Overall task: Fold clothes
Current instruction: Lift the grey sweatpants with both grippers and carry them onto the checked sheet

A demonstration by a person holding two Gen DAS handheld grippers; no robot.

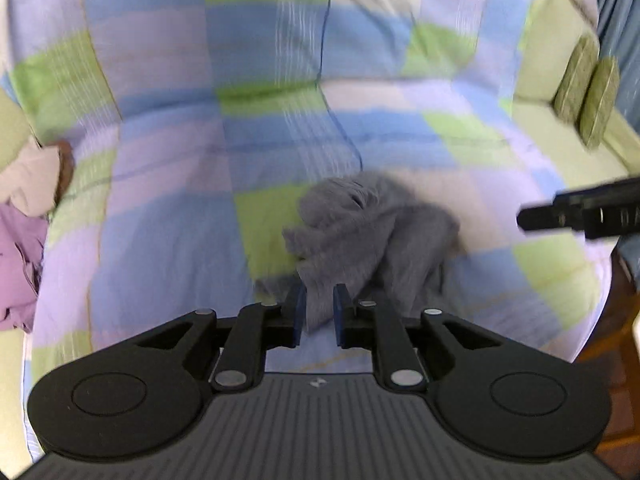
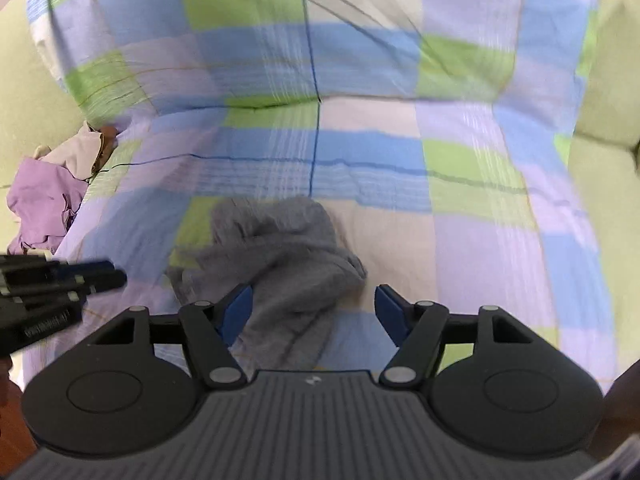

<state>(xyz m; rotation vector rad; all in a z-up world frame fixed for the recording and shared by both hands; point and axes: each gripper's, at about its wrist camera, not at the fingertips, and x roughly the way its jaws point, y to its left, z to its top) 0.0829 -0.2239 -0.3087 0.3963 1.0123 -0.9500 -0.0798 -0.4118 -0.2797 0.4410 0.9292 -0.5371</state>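
Observation:
A crumpled grey garment (image 1: 372,232) lies bunched on a sofa covered by a checked blue, green and lilac sheet (image 1: 172,184). My left gripper (image 1: 319,312) is shut on the garment's near edge, with cloth pinched between the blue pads. In the right wrist view the grey garment (image 2: 288,256) lies just ahead of my right gripper (image 2: 316,312), which is open with its jaws wide apart; cloth lies by its left pad. The right gripper shows at the right edge of the left wrist view (image 1: 580,212), and the left gripper at the left of the right wrist view (image 2: 60,280).
A purple garment (image 2: 40,208) and a beige one (image 2: 76,152) lie piled at the sofa's left end. Two green cushions (image 1: 588,84) stand at the right end. The checked sheet (image 2: 460,240) covers seat and backrest. Wooden floor (image 1: 612,336) shows at the right.

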